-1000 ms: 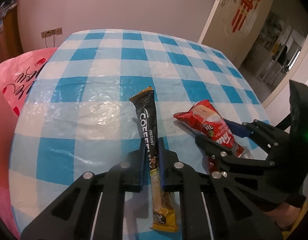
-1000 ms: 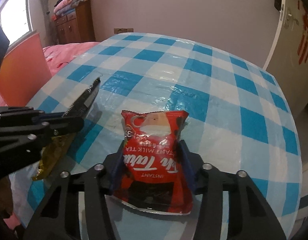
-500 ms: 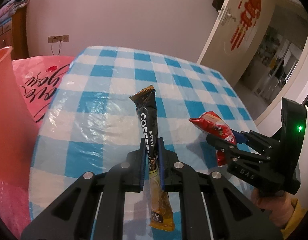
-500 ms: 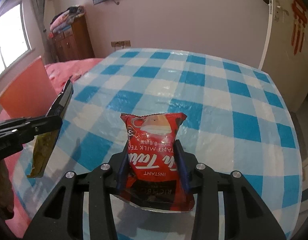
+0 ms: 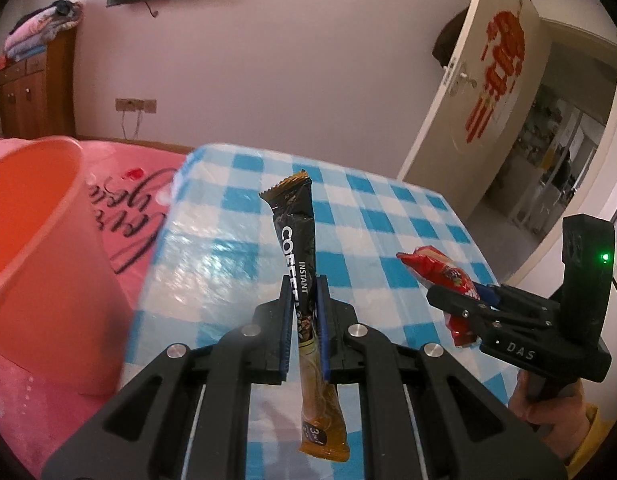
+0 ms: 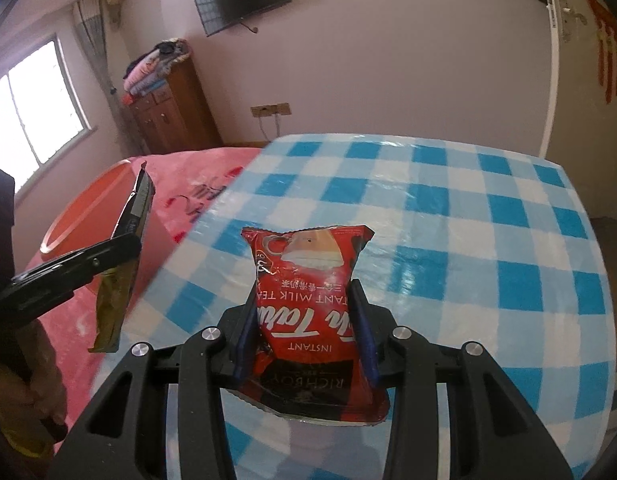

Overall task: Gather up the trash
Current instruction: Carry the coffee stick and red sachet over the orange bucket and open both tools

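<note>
My left gripper (image 5: 303, 300) is shut on a long black and gold instant coffee sachet (image 5: 298, 240), held clear above the checked table (image 5: 212, 272). From the right wrist view the same sachet (image 6: 126, 248) hangs at the left in that gripper (image 6: 128, 242). My right gripper (image 6: 306, 304) is shut on a red instant milk tea packet (image 6: 308, 264), also lifted off the table. The left wrist view shows that packet (image 5: 440, 276) at the right, pinched in the right gripper (image 5: 452, 300). An orange bin (image 5: 32, 240) stands to the left of the table.
A pink bedspread (image 5: 124, 208) lies between the orange bin (image 6: 88, 200) and the blue-checked tablecloth (image 6: 448, 220). A wooden cabinet (image 6: 168, 108) stands by the far wall. An open door (image 5: 480, 92) is at the right. A person's hand (image 5: 548, 408) holds the right gripper.
Both grippers have risen off the table with their packets. The left one also swung toward the orange bin, which now fills the left of its view.
</note>
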The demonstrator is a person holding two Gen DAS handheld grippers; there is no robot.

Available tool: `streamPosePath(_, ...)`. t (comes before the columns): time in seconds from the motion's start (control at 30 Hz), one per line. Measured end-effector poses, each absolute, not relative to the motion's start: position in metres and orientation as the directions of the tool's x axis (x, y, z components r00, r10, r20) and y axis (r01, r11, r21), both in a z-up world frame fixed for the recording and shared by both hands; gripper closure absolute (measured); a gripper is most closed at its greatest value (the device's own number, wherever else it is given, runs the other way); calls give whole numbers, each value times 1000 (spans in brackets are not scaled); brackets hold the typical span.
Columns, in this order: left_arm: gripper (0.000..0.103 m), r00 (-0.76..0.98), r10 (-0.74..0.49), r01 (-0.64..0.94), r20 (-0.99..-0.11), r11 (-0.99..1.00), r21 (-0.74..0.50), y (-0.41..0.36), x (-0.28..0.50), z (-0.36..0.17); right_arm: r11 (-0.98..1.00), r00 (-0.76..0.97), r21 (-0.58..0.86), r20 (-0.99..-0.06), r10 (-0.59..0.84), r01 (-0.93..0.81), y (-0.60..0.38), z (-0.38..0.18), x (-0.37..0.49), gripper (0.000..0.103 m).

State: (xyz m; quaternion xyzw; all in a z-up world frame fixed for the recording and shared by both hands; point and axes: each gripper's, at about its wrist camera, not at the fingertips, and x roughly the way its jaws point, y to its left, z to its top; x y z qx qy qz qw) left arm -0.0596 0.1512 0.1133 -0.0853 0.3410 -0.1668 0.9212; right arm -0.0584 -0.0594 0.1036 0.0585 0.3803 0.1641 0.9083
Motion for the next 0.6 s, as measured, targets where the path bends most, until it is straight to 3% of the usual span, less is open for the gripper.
streamPosePath(0.27, 90, 785, -277, 162, -554, 955, -248, 202, -65, 145, 881, 606, 336, -639, 474, -334, -25, 134, -41, 61)
streamPosePath(0.6, 90, 834, -107, 4, -541, 982, -189, 273, -66, 163, 796, 518, 358, -616, 594, -487, 64, 169, -15, 60)
